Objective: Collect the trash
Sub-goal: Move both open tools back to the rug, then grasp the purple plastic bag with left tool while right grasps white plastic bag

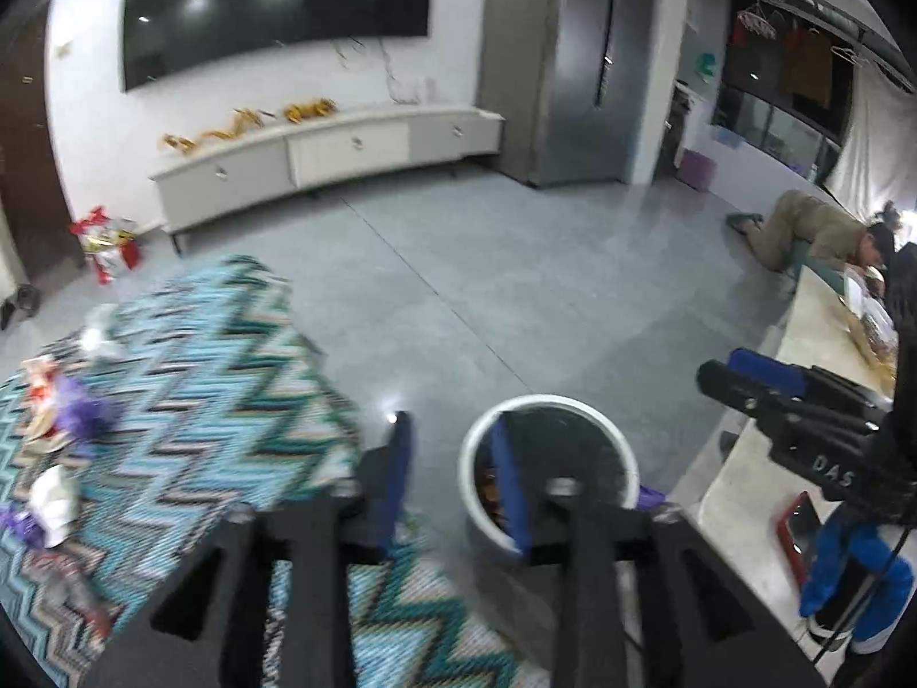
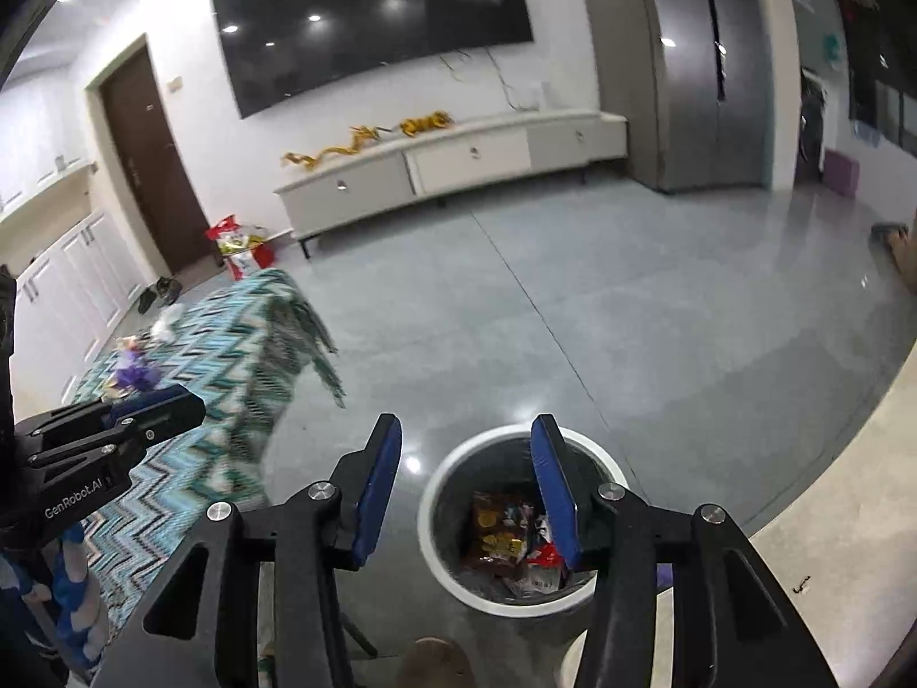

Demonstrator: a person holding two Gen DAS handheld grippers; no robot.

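With both tongs, left (image 1: 453,481) and right (image 2: 467,481), apart and empty above the bin (image 2: 441,550): drop finished, next reach ten o'clock for tabletop (image 1: 218,378) wrappers (image 1: 54,501).

A bin (image 2: 518,522) stands on the floor (image 2: 630,315) at lower centre of the right wrist view, wrappers (image 2: 504,539) lying inside it. To its left a bench (image 2: 229,344) carries scattered trash (image 2: 134,375). Behind, a cabinet (image 2: 447,166) sits along the wall beneath a screen (image 2: 372,23).
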